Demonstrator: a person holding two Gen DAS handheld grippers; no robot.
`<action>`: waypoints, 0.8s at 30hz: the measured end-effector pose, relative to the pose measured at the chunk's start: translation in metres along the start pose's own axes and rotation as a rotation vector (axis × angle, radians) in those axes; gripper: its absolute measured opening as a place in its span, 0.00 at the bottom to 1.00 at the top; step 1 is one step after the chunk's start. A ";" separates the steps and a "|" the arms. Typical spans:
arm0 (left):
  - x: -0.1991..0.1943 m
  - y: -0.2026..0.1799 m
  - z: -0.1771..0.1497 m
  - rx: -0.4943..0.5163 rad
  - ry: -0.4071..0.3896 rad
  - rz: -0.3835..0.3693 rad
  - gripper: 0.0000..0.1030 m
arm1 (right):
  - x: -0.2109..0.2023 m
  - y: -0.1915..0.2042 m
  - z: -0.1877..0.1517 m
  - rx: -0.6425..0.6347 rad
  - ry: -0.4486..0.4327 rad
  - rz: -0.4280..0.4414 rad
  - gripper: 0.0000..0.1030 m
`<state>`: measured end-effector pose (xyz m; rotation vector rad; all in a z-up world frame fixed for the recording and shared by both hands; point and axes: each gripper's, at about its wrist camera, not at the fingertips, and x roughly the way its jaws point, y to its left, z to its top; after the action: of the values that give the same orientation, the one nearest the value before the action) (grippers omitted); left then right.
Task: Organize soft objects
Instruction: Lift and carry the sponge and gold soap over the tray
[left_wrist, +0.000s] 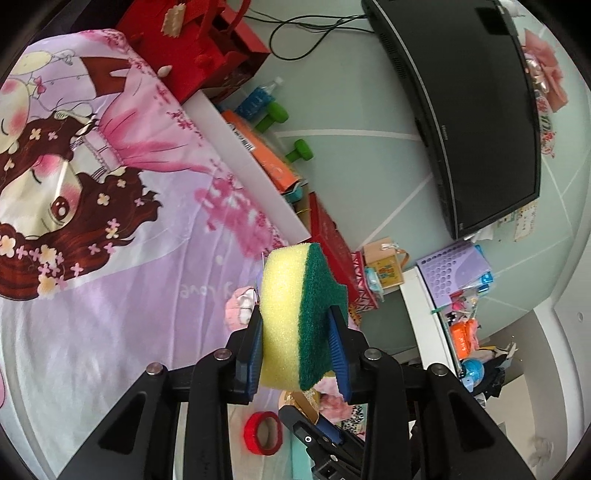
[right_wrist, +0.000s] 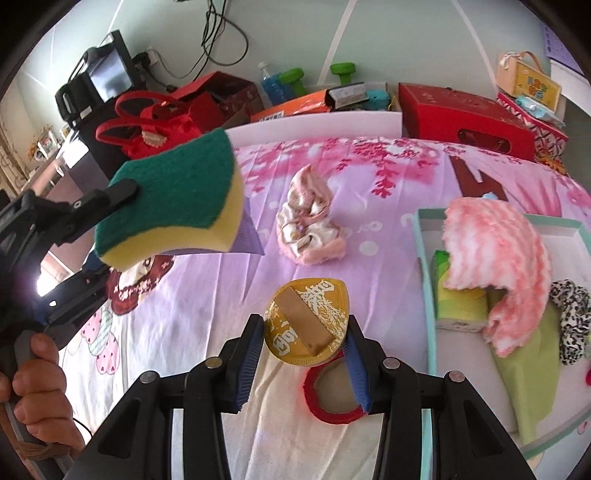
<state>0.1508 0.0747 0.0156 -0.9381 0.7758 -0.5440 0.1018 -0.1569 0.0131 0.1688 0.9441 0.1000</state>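
Note:
A yellow sponge with a green scouring side (left_wrist: 284, 295) is pinched between the blue pads of my left gripper (left_wrist: 296, 317), shut on it and held above the bed. From the right wrist view the same sponge (right_wrist: 173, 195) hangs at the left, with a person's hand (right_wrist: 37, 387) on the handle. My right gripper (right_wrist: 304, 325) is shut on a round gold tin (right_wrist: 321, 295) with a brown strip across it. A red tape ring (right_wrist: 332, 398) lies on the sheet just under it. A bunched pink-and-white cloth (right_wrist: 310, 229) sits further back.
A teal-rimmed tray (right_wrist: 424, 258) at the right holds a fluffy pink cloth (right_wrist: 495, 258), a green tissue pack (right_wrist: 458, 306) and a leopard scrunchie (right_wrist: 570, 317). Beyond the white bed board (right_wrist: 314, 125) stand red bags (right_wrist: 147, 125) and a red box (right_wrist: 461, 118). A black monitor (left_wrist: 472, 110) stands nearby.

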 end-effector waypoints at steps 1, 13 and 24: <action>0.000 -0.002 0.000 0.003 0.000 -0.013 0.33 | -0.002 -0.002 0.000 0.003 -0.006 -0.006 0.44; 0.015 -0.039 -0.015 0.070 0.048 -0.146 0.33 | -0.048 -0.061 0.007 0.138 -0.111 -0.130 0.44; 0.059 -0.080 -0.054 0.146 0.211 -0.226 0.33 | -0.085 -0.135 -0.005 0.310 -0.151 -0.285 0.44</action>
<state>0.1374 -0.0336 0.0450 -0.8456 0.8109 -0.8969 0.0498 -0.3025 0.0526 0.3209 0.8200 -0.3201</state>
